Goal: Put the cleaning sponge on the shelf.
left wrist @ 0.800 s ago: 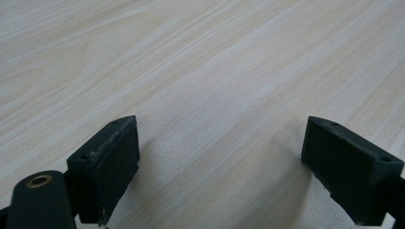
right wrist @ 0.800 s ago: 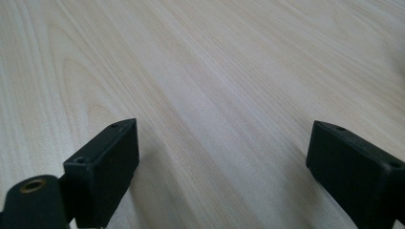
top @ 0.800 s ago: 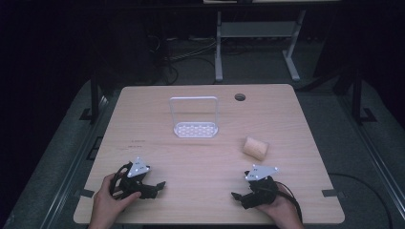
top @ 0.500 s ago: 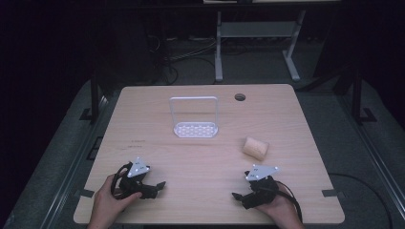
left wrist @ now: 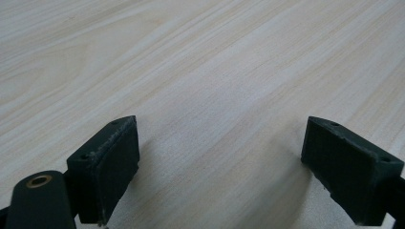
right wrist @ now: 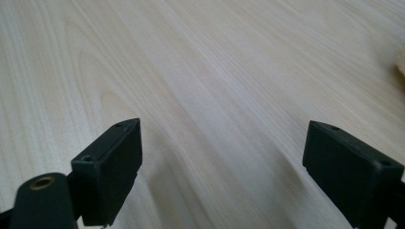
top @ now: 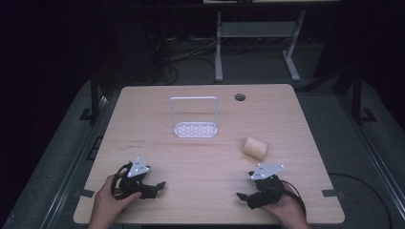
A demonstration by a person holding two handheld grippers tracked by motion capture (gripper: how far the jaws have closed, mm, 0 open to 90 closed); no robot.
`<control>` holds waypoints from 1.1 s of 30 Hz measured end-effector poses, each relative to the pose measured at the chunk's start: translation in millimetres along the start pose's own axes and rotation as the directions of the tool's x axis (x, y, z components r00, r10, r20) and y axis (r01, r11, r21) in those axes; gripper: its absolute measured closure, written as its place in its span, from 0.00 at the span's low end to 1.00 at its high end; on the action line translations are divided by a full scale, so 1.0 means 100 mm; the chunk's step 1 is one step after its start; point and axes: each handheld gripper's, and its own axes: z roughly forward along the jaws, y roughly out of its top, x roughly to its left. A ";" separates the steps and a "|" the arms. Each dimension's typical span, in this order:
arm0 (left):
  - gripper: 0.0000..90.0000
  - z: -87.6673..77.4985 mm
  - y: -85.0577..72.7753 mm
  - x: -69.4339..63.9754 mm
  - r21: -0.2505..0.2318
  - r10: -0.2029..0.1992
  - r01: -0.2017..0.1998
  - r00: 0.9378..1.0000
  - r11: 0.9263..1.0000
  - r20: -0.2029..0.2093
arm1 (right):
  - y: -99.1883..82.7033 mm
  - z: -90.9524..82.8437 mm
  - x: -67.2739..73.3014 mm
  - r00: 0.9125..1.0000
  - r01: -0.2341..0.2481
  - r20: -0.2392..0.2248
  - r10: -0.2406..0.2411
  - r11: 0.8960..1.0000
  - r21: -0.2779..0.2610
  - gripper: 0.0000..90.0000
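Observation:
A pale tan roll-shaped object point(top: 255, 147) lies on the wooden table point(top: 200, 157) right of centre. A white rack with an upright frame and a perforated base point(top: 195, 119) stands at the middle back. My left gripper point(top: 160, 185) rests near the front left, held by a hand, its jaws pointing right toward the table's middle. My right gripper point(top: 241, 197) rests near the front right, jaws pointing left. In the left gripper view the left gripper point(left wrist: 217, 171) stands open over bare wood. The right gripper point(right wrist: 222, 174) is likewise open with nothing between its jaws.
A round cable hole point(top: 239, 97) sits in the table's back right. Behind the table stands a grey metal frame point(top: 258, 38) on dark carpet with cables. The tan object's edge point(right wrist: 400, 64) shows at the right border of the right gripper view.

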 end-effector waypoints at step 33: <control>0.13 0.00 0.00 0.00 -0.001 -0.001 0.001 1.000 1.000 0.000 | -0.16 -0.27 -0.28 0.994 -0.058 0.090 0.058 0.998 -0.004 0.15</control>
